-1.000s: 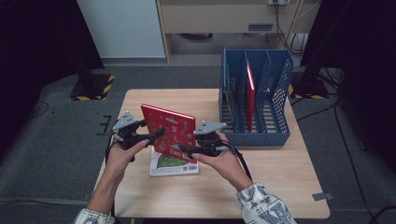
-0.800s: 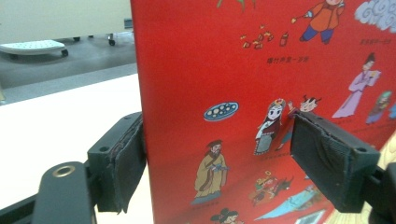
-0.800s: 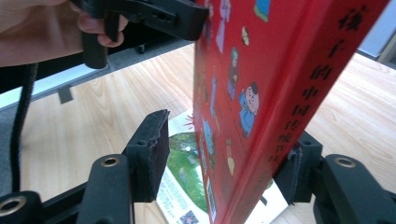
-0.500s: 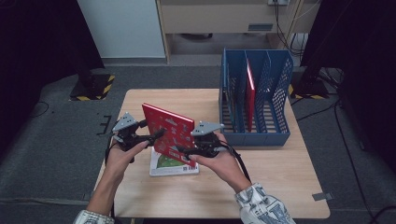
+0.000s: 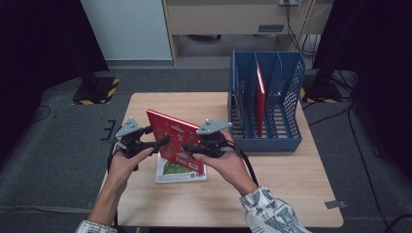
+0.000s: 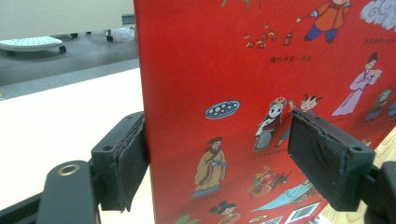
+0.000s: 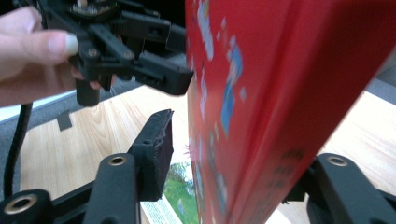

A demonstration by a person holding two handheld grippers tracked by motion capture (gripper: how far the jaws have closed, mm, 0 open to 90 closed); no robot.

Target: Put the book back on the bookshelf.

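Note:
A red picture book hangs tilted in the air over the wooden table, between my two grippers. My left gripper has the book's left edge. In the left gripper view the cover slants across the wide-set jaws, one pad against its edge and the other against its face. My right gripper straddles the book's lower right part. In the right gripper view the blurred book stands between the jaws, with a small gap beside the left pad.
A second book with a green and white cover lies flat on the table under the red one. A blue mesh file rack stands at the right, with a red book upright in one slot. Dark floor surrounds the table.
The red book has sunk and tilted a little. Both hands stay in about the same place.

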